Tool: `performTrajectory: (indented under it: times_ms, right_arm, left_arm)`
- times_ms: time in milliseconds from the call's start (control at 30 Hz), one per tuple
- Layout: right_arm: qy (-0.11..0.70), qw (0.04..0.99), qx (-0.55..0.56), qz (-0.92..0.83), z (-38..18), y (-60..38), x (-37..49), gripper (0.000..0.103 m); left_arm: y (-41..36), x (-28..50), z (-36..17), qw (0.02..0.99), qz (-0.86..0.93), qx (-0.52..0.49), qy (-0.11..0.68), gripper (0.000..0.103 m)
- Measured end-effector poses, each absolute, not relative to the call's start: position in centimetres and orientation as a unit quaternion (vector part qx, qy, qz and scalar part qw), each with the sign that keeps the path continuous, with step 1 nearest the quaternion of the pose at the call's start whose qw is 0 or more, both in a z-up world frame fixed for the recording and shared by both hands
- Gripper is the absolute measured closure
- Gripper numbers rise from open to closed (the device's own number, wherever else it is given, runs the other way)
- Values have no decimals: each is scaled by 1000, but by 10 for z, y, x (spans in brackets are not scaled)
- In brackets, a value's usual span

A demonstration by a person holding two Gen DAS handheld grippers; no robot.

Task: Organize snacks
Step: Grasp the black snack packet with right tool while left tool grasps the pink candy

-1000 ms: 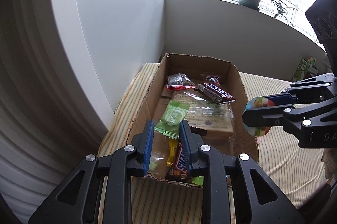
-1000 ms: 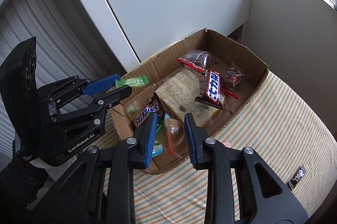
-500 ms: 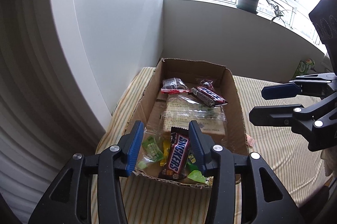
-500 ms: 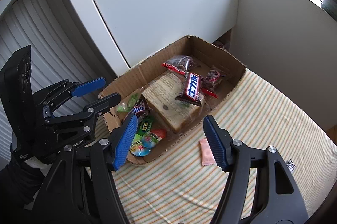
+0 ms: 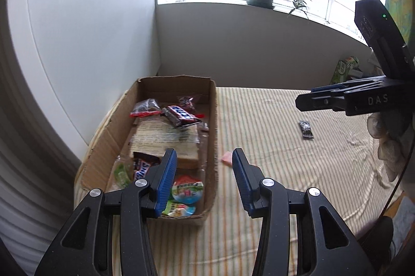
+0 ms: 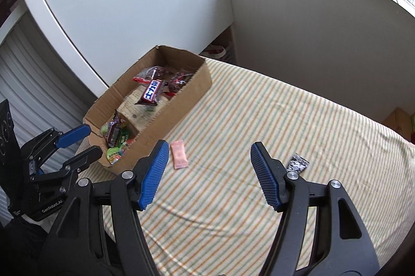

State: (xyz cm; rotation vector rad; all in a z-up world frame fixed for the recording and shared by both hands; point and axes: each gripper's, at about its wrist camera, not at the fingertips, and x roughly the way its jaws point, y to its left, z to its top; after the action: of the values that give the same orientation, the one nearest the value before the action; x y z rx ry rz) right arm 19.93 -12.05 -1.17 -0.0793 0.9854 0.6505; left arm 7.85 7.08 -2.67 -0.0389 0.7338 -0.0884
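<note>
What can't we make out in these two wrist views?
- Bottom of the cardboard box: left wrist view, covered by piled snacks and the left gripper's finger.
- Print on the black packet: both views, too small.
- Print on the pink packet: right wrist view, too small; the left wrist view shows only its corner.
- Green carton: left wrist view, partly behind the right gripper.

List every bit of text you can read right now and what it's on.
"DAS": side of the right gripper.
"GenRobot.AI": body of the left gripper.
White characters on the brown bar in the cardboard box: legible.
Snickers bar: partly hidden.
Jelly cup lids: too blurred.
</note>
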Motion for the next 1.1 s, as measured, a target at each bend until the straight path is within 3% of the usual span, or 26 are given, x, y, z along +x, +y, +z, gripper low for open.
performTrajectory:
  times_ms: [400, 1100]
  right_arm:
    - [483, 833, -7, 271, -39, -192, 218, 35]
    - [513, 804, 37, 299, -96, -218, 255, 35]
  left_arm:
    - [4, 88, -55, 912, -79, -15, 402, 60]
    - [1, 146, -117, 873, -11, -52, 484, 57]
